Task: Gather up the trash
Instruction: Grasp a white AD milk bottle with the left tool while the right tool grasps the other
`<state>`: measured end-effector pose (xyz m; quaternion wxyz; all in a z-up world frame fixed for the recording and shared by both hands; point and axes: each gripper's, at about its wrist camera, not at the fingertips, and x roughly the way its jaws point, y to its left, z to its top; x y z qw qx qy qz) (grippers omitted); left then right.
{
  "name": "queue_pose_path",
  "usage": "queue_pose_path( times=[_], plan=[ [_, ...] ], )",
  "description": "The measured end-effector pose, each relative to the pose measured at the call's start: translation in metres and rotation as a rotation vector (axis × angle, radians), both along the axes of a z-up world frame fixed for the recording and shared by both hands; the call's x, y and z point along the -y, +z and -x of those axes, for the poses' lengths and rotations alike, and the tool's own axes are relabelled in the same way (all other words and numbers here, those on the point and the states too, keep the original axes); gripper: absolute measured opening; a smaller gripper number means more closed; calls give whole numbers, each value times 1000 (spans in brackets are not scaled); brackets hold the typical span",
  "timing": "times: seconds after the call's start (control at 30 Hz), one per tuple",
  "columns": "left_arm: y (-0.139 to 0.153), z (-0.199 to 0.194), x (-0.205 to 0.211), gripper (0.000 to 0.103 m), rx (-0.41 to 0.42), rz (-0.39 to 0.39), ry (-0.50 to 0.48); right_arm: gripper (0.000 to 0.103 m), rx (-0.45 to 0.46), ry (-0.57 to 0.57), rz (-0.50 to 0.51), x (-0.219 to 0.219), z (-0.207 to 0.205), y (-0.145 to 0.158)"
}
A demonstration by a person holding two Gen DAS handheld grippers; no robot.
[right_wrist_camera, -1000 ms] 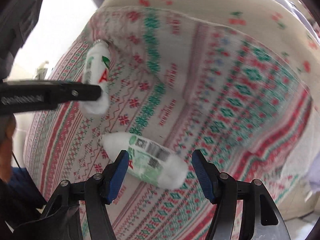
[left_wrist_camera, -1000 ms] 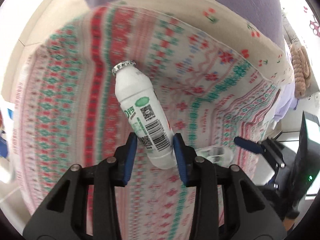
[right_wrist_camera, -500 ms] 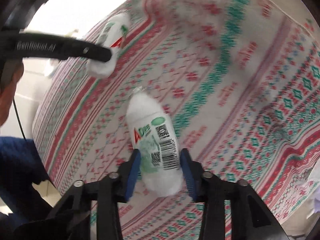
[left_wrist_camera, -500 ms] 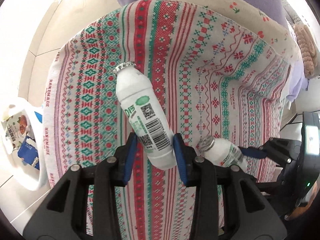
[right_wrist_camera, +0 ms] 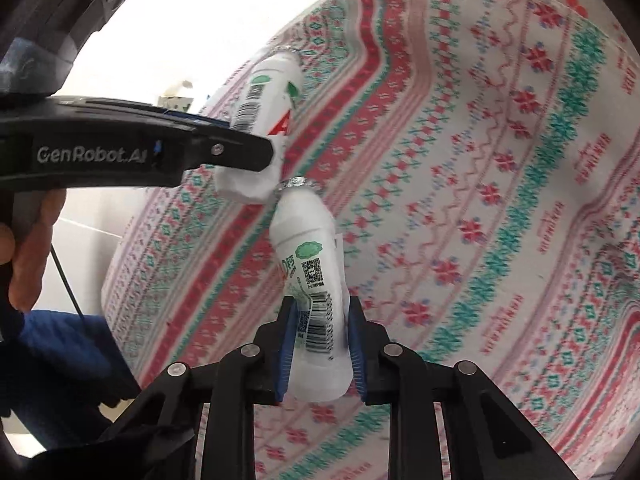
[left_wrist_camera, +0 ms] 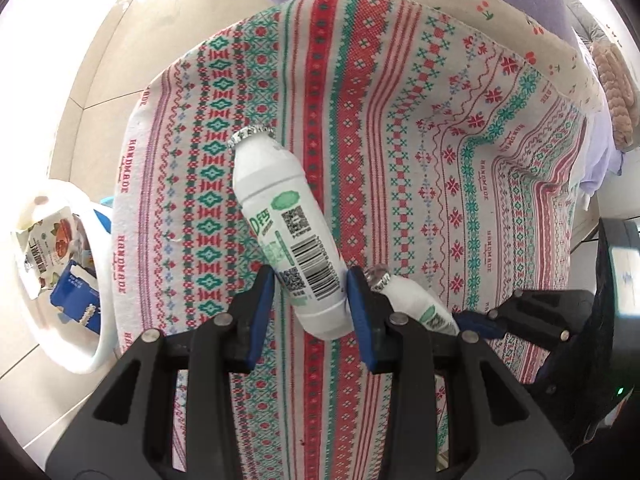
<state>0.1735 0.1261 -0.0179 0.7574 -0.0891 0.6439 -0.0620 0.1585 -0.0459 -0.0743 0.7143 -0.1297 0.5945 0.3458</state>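
1. The left hand-held gripper (left_wrist_camera: 310, 304) is clamped on the lower body of a white yoghurt bottle (left_wrist_camera: 288, 232); the blue pads press its barcode label from both sides, and the foil-capped neck tilts up and to the left.
2. The right hand-held gripper (right_wrist_camera: 320, 344) has just been closing and now grips a second white bottle (right_wrist_camera: 310, 276) by its base, foil cap uppermost.
3. In the right wrist view the second bottle's cap lies right beside the base of the left one; whether they touch I cannot tell.
4. Both bottles hang above a table covered by a cloth (left_wrist_camera: 400, 140) woven in red and green bands.
5. Beyond the cloth's left edge a white bin (left_wrist_camera: 100, 344) stands on the pale floor, holding a carton (left_wrist_camera: 48, 248) and a blue packet (left_wrist_camera: 74, 296).
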Motion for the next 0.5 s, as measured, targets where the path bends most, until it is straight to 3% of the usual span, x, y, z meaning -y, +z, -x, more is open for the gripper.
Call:
queue_pose_path(
  times=[0.23,0.5],
  plan=[
    [0,3,-22,39,-11,2,17,20,-9,-27,6,-51,16,-22],
    [2,5,-22,39,-8,4,29,19,11,-53,30,-63,19,-29]
  ],
)
